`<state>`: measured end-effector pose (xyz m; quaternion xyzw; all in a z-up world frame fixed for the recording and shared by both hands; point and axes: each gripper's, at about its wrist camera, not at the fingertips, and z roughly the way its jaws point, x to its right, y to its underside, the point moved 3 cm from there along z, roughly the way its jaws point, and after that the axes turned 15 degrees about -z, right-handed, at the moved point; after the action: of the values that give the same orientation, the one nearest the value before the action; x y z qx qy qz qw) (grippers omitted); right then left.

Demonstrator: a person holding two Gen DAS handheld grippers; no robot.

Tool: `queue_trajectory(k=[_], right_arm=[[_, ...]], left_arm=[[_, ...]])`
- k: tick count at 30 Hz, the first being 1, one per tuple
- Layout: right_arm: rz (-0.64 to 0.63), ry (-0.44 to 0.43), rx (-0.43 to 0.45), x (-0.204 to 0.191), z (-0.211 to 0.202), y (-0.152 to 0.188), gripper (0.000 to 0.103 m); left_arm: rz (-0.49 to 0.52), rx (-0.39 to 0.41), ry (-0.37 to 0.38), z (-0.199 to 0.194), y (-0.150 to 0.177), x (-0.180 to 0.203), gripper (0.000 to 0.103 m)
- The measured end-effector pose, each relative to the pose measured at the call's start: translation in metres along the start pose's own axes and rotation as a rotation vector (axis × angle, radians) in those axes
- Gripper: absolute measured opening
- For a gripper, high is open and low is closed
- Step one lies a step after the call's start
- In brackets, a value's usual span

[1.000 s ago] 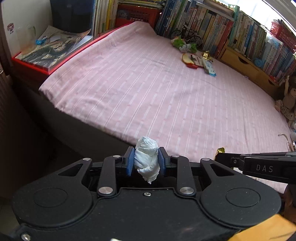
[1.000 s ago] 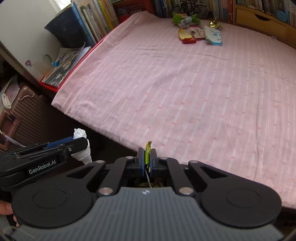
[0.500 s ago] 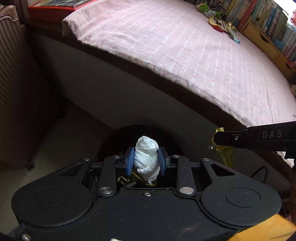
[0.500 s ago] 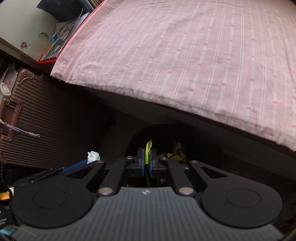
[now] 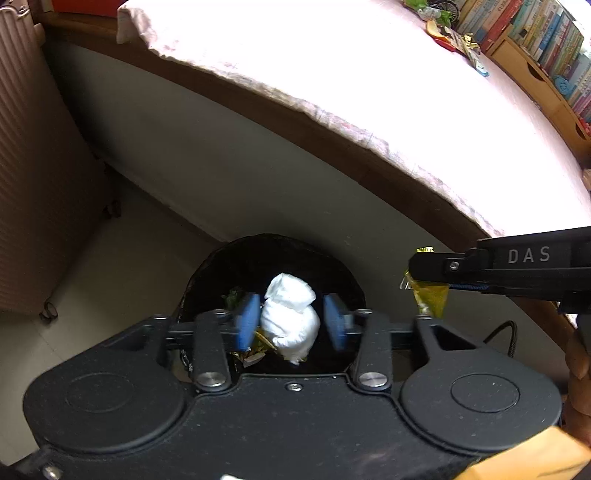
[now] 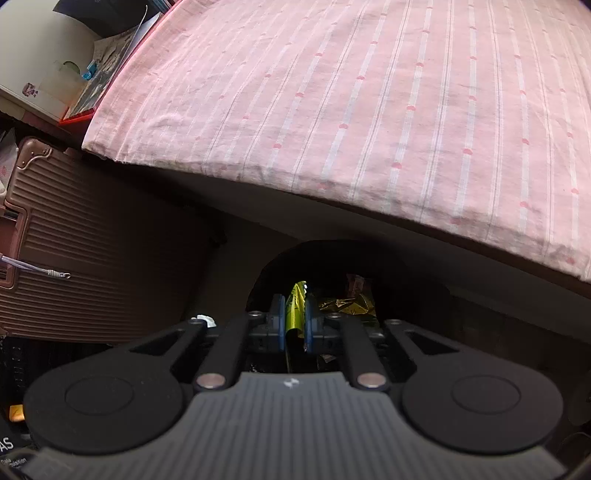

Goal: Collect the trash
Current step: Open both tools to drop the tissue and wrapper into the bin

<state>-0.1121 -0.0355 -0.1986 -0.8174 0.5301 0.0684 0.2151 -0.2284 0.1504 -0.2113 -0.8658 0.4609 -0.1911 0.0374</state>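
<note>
Your left gripper (image 5: 291,323) has just opened its jaws around the white tissue wad (image 5: 290,317) above the black bin (image 5: 207,269), your right gripper (image 6: 294,325) jaws are likewise loosening off the yellow wrapper (image 6: 295,308), and more litter (image 5: 454,31) waits on the bed (image 5: 369,74).

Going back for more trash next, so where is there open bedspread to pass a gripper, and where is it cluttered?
The pink striped bedspread is bare from its near edge above the black round bin across its middle. Clutter sits at the far end: wrappers beside the row of books. The ribbed brown suitcase narrows the floor left of the bin.
</note>
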Motion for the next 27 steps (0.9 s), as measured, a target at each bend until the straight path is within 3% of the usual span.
queue_trajectory(k=[10, 27], right_arm=[[0.001, 0.014, 0.002, 0.001, 0.004, -0.001, 0.054], [0.026, 0.01, 0.017, 0.003, -0.001, -0.004, 0.061]], left_arm=[[0.015, 0.025, -0.013, 0.0, -0.007, 0.002, 0.063], [0.039, 0.052, -0.032, -0.006, -0.016, 0.008, 0.073]])
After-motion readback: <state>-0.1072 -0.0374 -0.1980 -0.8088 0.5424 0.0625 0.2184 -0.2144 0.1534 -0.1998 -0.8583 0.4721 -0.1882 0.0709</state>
